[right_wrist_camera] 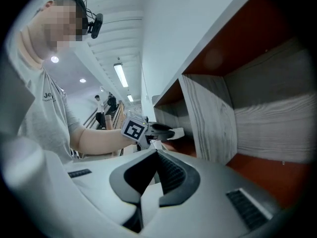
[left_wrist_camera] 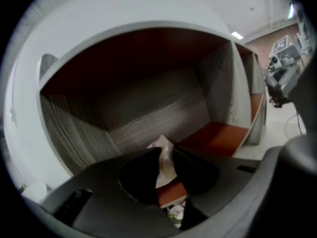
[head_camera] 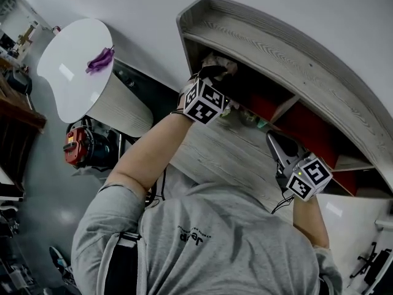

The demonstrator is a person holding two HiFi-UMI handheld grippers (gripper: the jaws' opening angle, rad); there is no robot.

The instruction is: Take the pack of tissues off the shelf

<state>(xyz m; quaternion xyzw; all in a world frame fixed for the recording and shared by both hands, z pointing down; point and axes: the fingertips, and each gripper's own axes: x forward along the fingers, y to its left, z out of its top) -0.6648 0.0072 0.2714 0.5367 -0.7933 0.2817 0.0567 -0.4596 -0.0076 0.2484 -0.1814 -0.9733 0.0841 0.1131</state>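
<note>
Grey wood-grain boards with a red lining make up the shelf (head_camera: 279,51), which we see running from the top centre to the right edge of the head view. Our left gripper (head_camera: 218,74) reaches into the leftmost compartment, just above the middle of that frame, with its marker cube towards us. In the left gripper view the two dark jaws are pinched on the pack of tissues (left_wrist_camera: 166,163), a crumpled white wrapper that stands up between the pads at the lower centre of the frame. The pack sits at the front of that compartment, over its red floor, with the grey back wall behind it. In the head view we catch only a pale, wrinkled bit of it at the gripper's tip.

Our right gripper (head_camera: 274,141) hangs lower right in the head view, in front of the neighbouring compartment and well apart from the pack. Its own view shows the jaws brought together at their tips, with nothing between them. A grey wooden divider (right_wrist_camera: 208,118) stands just right of centre there. The left gripper shows beyond it, small, at mid-frame.

At the upper left of the head view stands a white table (head_camera: 70,72) with a purple thing (head_camera: 100,59) lying on it. Below it, at the left, is a red machine (head_camera: 78,145). Our grey shirt (head_camera: 215,244) fills the bottom of the frame.
</note>
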